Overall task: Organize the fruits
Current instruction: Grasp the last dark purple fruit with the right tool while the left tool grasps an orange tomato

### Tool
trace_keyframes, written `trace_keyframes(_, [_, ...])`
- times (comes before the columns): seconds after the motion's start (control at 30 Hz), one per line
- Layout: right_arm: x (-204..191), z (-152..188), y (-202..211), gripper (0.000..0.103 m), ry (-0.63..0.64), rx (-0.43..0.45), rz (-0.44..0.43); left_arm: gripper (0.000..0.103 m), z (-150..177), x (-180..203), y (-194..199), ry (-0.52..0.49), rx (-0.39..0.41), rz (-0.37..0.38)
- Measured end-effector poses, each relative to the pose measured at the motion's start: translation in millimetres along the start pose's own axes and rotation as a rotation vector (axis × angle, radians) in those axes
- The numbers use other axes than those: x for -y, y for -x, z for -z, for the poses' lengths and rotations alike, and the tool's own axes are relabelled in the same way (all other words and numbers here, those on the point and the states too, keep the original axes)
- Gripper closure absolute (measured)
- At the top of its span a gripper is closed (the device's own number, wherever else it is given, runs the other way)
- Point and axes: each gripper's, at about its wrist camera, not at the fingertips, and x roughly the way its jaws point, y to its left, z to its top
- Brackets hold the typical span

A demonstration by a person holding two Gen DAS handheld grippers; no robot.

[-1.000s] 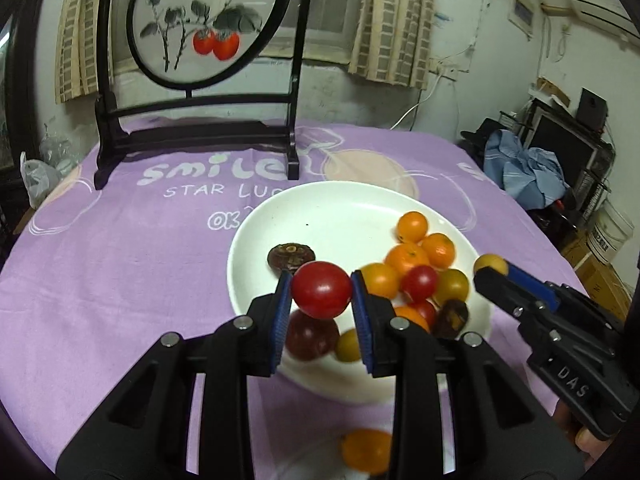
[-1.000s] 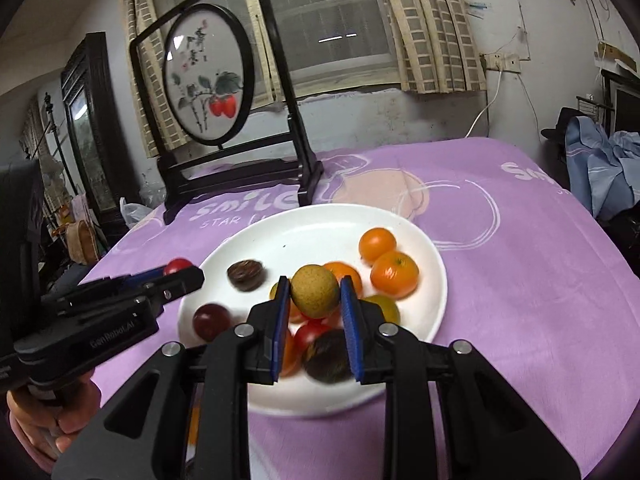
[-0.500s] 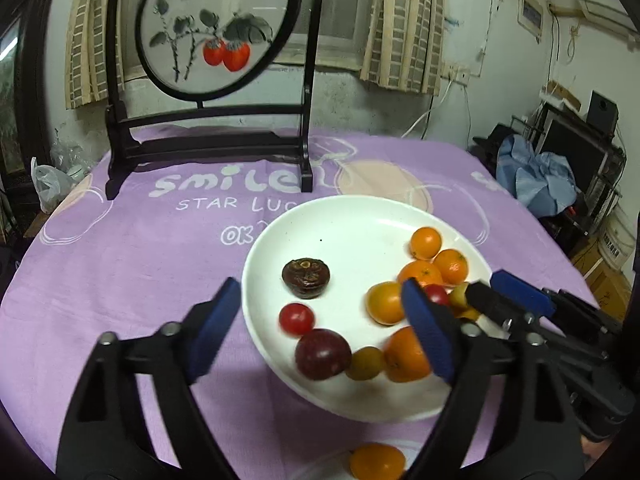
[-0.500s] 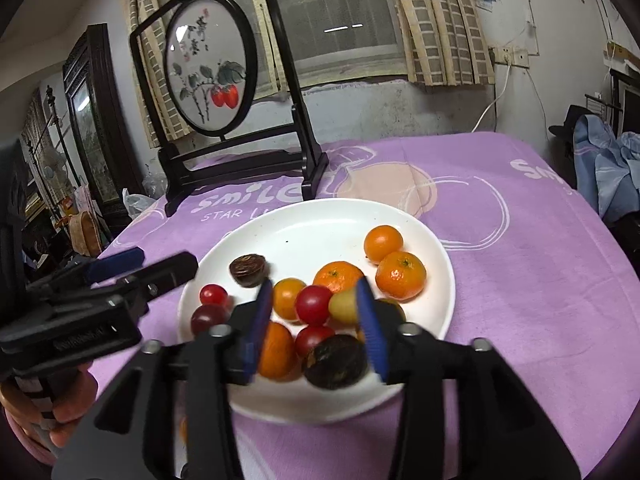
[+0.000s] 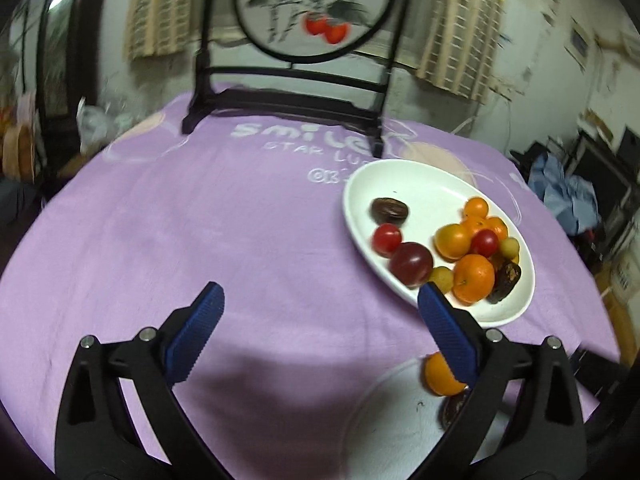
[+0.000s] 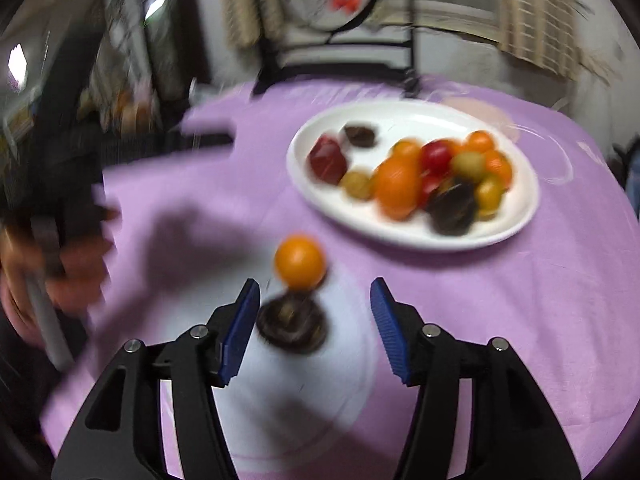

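Now that both fruits are dropped on the big plate (image 5: 404,176), the left tongs (image 5: 318,312) and right tongs (image 6: 314,312) have just opened; both empty, they swing away for more.

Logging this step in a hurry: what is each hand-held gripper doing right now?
Left hand-held gripper: open, jaws just opened wide, holding nothing.
Right hand-held gripper: open, jaws just been opening, empty above the dark fruit.
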Motion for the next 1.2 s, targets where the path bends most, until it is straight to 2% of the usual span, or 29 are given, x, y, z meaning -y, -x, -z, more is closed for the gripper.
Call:
trace_keyframes(0.1, [-10.9,3.1,-6.2,0.045,0.051,-0.02,0.009,0.004,-1.3,-11.6,3.7,0.048,-0.002,-0.006])
trace_keyframes(0.23, [-5.6,3.3,-8.5,0.045,0.008,-0.03,-0.017,0.004,-2.6,-17.9,2.9,0.091,-0.026,0.01])
trace_keyframes(0.63, [-11.3,4.7,-13.6,0.046,0.058,-0.035,-0.009,0.004,-2.4,-6.8,8.5,0.048,-0.014,0.009])
trace_keyframes(0.7, [-11.0,5.2,-14.1,0.048,0.058,-0.04,-0.006,0.004,-2.6,-7.0,8.4,0.048,-0.013,0.006])
trace_keyframes(0.73, [-11.1,4.9,-15.2,0.053,0.06,-0.044,-0.003,0.004,-2.8,-7.1,8.2,0.048,-0.014,0.006])
trace_keyframes(0.83, [-11.8,6.0,-16.7,0.058,0.065,-0.054,-0.002,0.004,-2.5,-6.9,7.8,0.048,-0.016,0.005])
trace_keyframes(1.0, [-11.1,7.7,-13.3,0.06,0.076,-0.062,-0.003,0.004,-1.3,-6.7,6.3,0.041,-0.02,-0.002])
trace_keyframes(1.1, [1.5,5.2,-2.2,0.06,0.017,-0.034,-0.024,0.004,-0.6,-4.7,3.8,0.028,-0.026,-0.015])
trace_keyframes(1.2, [25.4,0.5,14.1,0.06,-0.103,0.023,-0.055,0.004,0.6,-2.0,2.1,0.014,-0.032,-0.023])
